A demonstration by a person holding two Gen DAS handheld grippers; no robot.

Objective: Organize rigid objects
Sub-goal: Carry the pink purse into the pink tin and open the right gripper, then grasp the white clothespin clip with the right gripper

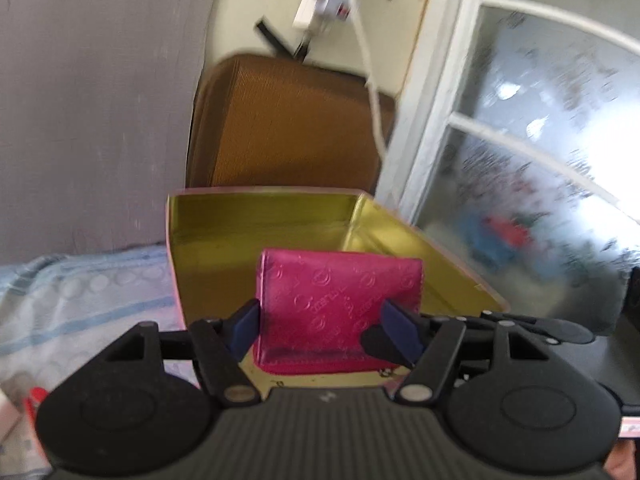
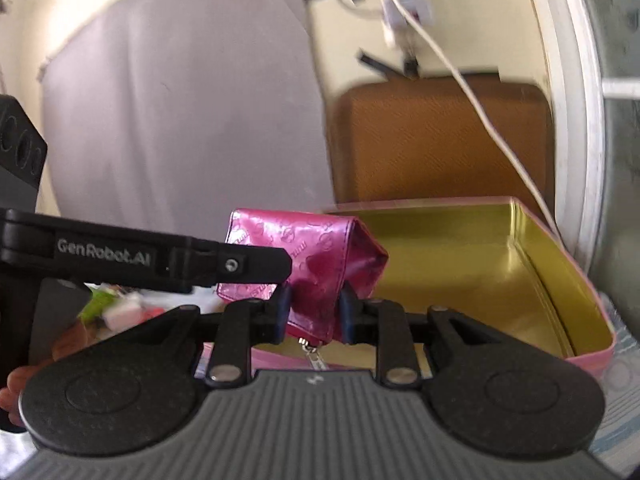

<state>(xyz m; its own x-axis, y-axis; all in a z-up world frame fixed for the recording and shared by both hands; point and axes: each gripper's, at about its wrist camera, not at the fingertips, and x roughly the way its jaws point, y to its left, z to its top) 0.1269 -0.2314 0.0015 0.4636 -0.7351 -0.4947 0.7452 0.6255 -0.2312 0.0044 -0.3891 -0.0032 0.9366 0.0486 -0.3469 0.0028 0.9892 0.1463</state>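
A shiny pink embossed wallet (image 1: 340,304) is held over the near edge of an open tin (image 1: 256,236) with a gold inside and pink outside. My left gripper (image 1: 324,330) has its blue pads against the wallet's two sides. My right gripper (image 2: 314,314) is shut on the wallet's (image 2: 316,264) lower corner, its zipper pull hanging below. The left gripper's arm (image 2: 160,258) crosses the right wrist view from the left and reaches the wallet. The tin (image 2: 460,264) lies to the right of the wallet there.
A brown ribbed case (image 1: 288,124) stands behind the tin against the cream wall. White cables (image 2: 480,104) and a plug block hang above it. A frosted window (image 1: 532,152) is on the right. A grey cloth (image 2: 180,112) hangs on the left. Patterned bedding (image 1: 80,300) lies underneath.
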